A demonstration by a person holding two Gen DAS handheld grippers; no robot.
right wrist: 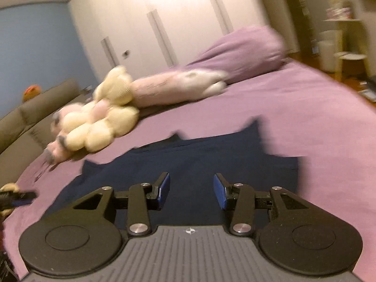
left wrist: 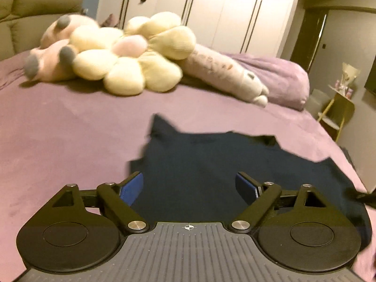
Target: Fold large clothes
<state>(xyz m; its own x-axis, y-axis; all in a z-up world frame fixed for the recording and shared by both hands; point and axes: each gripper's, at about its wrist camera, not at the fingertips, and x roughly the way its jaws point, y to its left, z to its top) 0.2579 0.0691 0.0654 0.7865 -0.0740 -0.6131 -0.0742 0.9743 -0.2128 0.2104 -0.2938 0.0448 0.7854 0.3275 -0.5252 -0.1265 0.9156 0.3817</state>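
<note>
A dark navy garment (left wrist: 211, 164) lies spread on the purple bed sheet (left wrist: 70, 122), its far edge uneven with points sticking up. My left gripper (left wrist: 189, 188) is open and empty, hovering over the garment's near part. The garment also shows in the right wrist view (right wrist: 192, 155). My right gripper (right wrist: 191, 191) is open and empty, held above the garment's near middle. The other gripper's tip (right wrist: 21, 198) shows at the left edge of the right wrist view, by the garment's left side. The right wrist view is blurred.
A cream flower cushion (left wrist: 131, 51), a pink plush toy (left wrist: 54, 49) and a long lilac plush (left wrist: 223, 72) lie at the bed's far side. A purple pillow (left wrist: 282, 77) sits behind them. White wardrobes (left wrist: 199, 7), an olive headboard (left wrist: 28, 11) and a yellow side table (left wrist: 338, 108) surround the bed.
</note>
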